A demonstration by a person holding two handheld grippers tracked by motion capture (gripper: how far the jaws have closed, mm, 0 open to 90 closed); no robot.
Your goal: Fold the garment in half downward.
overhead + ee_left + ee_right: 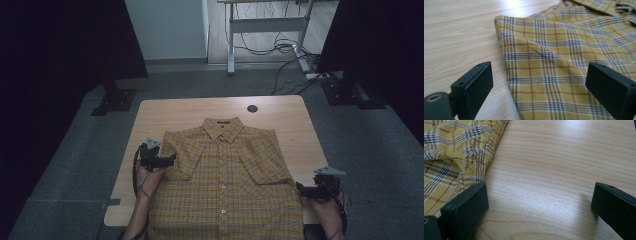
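Observation:
A yellow plaid button-up shirt (225, 175) lies front-up on the wooden table (280, 115), collar toward the far edge and both short sleeves folded in. My left gripper (167, 161) sits at the shirt's left side beside the folded sleeve, jaws open. In the left gripper view the left gripper (539, 87) straddles the sleeve's folded edge on the shirt (564, 65). My right gripper (300, 189) rests at the shirt's right edge near the front of the table. In the right gripper view the right gripper (539, 205) stands open over bare wood, the shirt (454, 152) at its left jaw.
A round cable hole (252, 108) sits near the table's far edge. Bare table lies beyond the collar and on both sides of the shirt. Dark screens on stands (116, 97) flank the table. A desk frame with loose cables (285, 47) stands behind on the grey carpet.

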